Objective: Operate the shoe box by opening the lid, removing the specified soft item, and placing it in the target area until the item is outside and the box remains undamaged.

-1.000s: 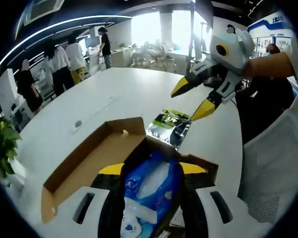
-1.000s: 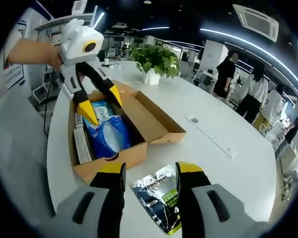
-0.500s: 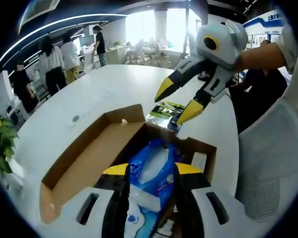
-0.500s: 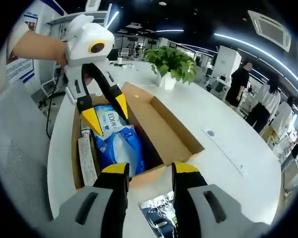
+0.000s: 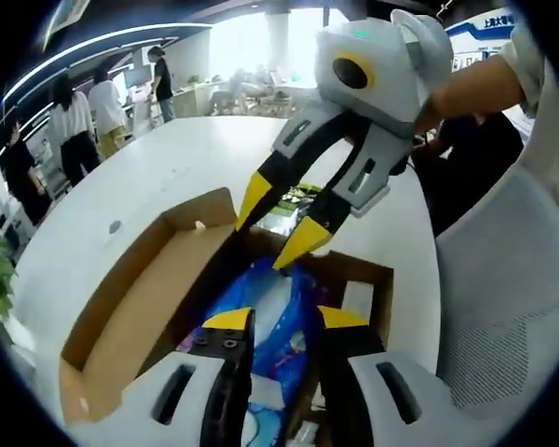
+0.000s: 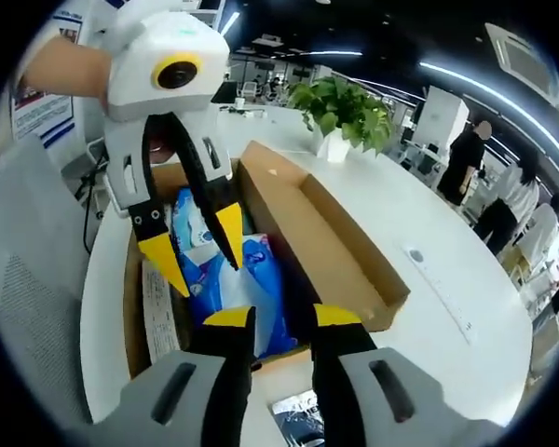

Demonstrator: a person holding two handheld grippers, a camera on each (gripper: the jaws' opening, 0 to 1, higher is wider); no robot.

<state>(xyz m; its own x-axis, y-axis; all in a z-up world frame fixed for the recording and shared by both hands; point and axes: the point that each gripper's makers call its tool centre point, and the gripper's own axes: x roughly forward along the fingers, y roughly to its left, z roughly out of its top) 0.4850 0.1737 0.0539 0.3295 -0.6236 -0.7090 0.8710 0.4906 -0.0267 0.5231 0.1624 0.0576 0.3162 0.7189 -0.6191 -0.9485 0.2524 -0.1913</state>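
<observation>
In the left gripper view, a few people (image 5: 74, 116) stand far to the left, beyond the white table (image 5: 168, 177). Nearer, to the left of the left gripper (image 5: 275, 321), the lid (image 5: 140, 303) of the cardboard shoe box (image 5: 368, 279) lies open and flat on the table. The left gripper hangs over the box with its yellow-tipped jaws a little apart and nothing between them. Directly under the jaws lies the blue soft pack (image 5: 270, 312), inside the box. Just ahead, the right gripper (image 5: 281, 223) comes down from the upper right, its jaws spread, the tips above the far end of the pack. Behind it a dark sachet (image 5: 293, 200) lies on the table outside the box. To the right of the pack, a white tube (image 5: 357, 300) lies along the box wall, and further right stands a grey mesh chair (image 5: 503, 298).

In the right gripper view, the chair (image 6: 28, 307) is at the left. The left gripper (image 6: 205, 251) reaches down into the box (image 6: 135, 317), jaws parted, the tips on both sides of the pack (image 6: 242, 289); I cannot tell if they touch it. The white tube (image 6: 156, 298) lies left of the pack. The right gripper (image 6: 272, 321) hovers at the near end of the pack, jaws slightly apart, empty. Under it, the dark sachet (image 6: 298, 424) is on the table. To the right is the open lid (image 6: 317, 233), then a potted plant (image 6: 340, 112) and people (image 6: 475, 158) in the distance.
</observation>
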